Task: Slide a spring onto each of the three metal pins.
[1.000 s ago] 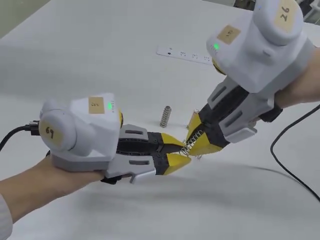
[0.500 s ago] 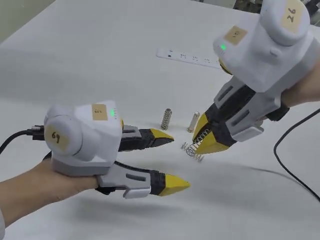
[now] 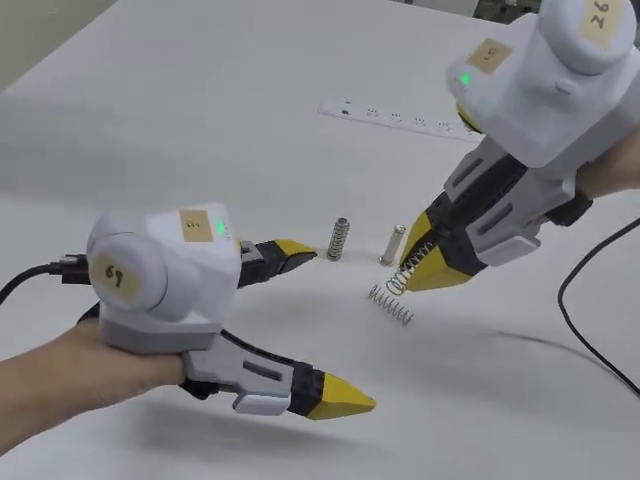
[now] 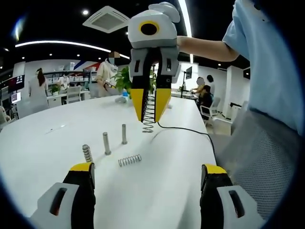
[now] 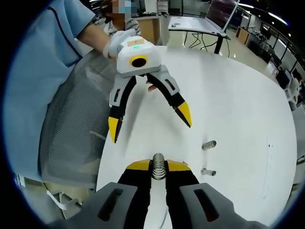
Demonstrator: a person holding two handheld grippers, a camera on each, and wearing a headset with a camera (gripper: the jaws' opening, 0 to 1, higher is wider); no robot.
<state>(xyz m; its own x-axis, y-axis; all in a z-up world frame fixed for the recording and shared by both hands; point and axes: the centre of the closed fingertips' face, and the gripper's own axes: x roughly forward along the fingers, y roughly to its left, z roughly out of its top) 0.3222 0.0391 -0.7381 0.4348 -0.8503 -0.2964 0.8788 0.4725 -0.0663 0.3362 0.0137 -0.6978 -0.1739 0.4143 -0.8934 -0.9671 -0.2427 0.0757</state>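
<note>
And the left gripper (image 3: pixel 320 325) has let go and drawn back, fingers now spread wide, while the right gripper (image 3: pixel 412 272) lifts away pinching a spring (image 5: pixel 159 170) (handover done, I'd say). On the desk (image 3: pixel 200 120) one pin (image 3: pixel 338 238) already wears its spring. A bare pin (image 3: pixel 393 245) stands just right of it, with a loose spring (image 3: pixel 390 304) lying near. That bare pin looks next.
</note>
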